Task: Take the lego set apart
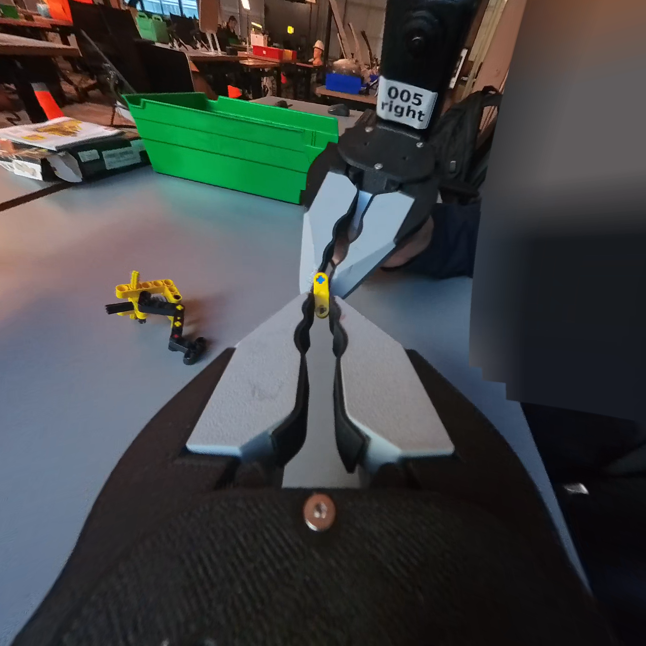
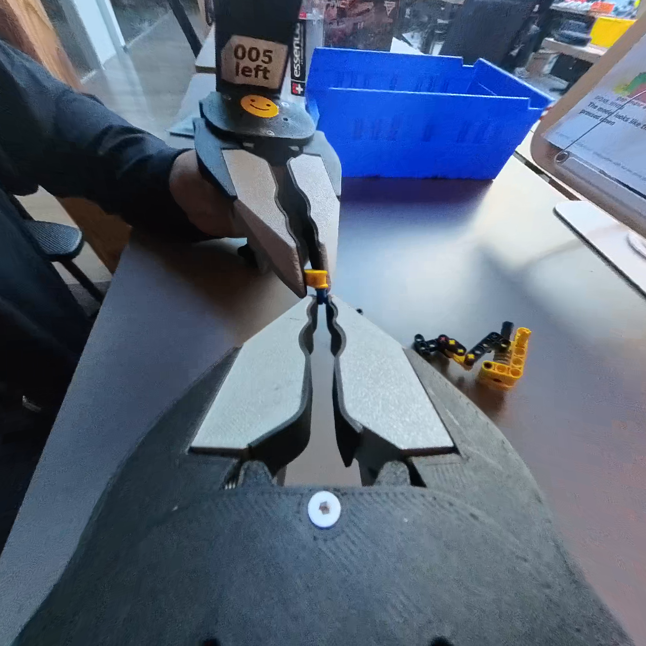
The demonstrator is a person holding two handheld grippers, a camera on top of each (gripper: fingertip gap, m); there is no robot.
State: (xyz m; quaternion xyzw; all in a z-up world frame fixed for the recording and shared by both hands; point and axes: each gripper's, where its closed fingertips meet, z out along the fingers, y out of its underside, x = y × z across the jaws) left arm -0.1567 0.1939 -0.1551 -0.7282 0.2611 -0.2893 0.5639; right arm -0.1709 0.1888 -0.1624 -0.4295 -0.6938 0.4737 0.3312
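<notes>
At frame centre my left gripper (image 1: pixel 320 307) pinches the yellow piece (image 1: pixel 321 295); my right gripper (image 2: pixel 322 301) clamps its blue pin (image 2: pixel 322 296). I should pull straight, without twisting.

Beside the long green plastic bin (image 1: pixel 230 146), a smooth grey blur masks the right-hand side, while the tiny blue pin (image 2: pixel 322 297) vanishes between the right gripper (image 2: pixel 323 301) fingertips.

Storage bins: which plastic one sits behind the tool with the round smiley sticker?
The blue plastic bin, seen in the right wrist view behind the left tool that bears the sticker. The green plastic bin appears only in the left wrist view, beside the right tool.
</notes>
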